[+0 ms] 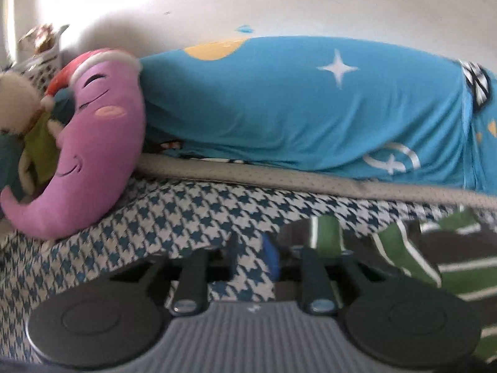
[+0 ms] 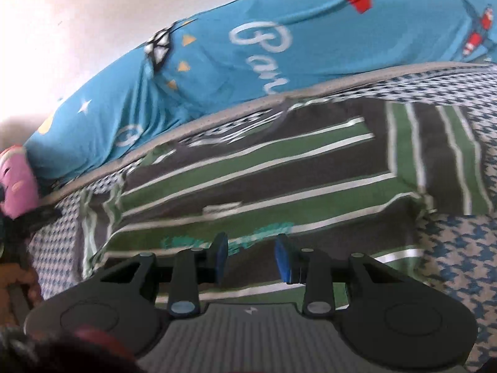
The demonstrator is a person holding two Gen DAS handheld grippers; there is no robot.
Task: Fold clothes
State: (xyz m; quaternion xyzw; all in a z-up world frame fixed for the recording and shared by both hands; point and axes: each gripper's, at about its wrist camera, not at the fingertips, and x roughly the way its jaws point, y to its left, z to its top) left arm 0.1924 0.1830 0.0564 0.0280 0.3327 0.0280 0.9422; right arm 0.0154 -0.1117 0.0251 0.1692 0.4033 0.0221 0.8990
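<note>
Plain white wall (image 1: pixel 248 3) behind, brightly lit at upper left. Bed covered in a blue-and-white houndstooth sheet (image 1: pixel 174 217). Long blue bolster (image 1: pixel 295 108) printed with stars lies along the wall on a grey strip (image 1: pixel 279 180). Purple moon cushion (image 1: pixel 93 143) and a beige soft toy (image 1: pixel 18 105) sit at the left end.

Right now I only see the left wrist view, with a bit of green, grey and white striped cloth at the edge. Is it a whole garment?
Observer: Yes. The right wrist view shows the striped garment spread flat on the blue-and-white houndstooth bed cover.
Operator: Is the other gripper holding it?
Observer: No. The right gripper is at its near part, jaws open, gripping nothing.
Operator: Anything printed on it?
Observer: A teal print, just ahead of the fingertips.
</note>
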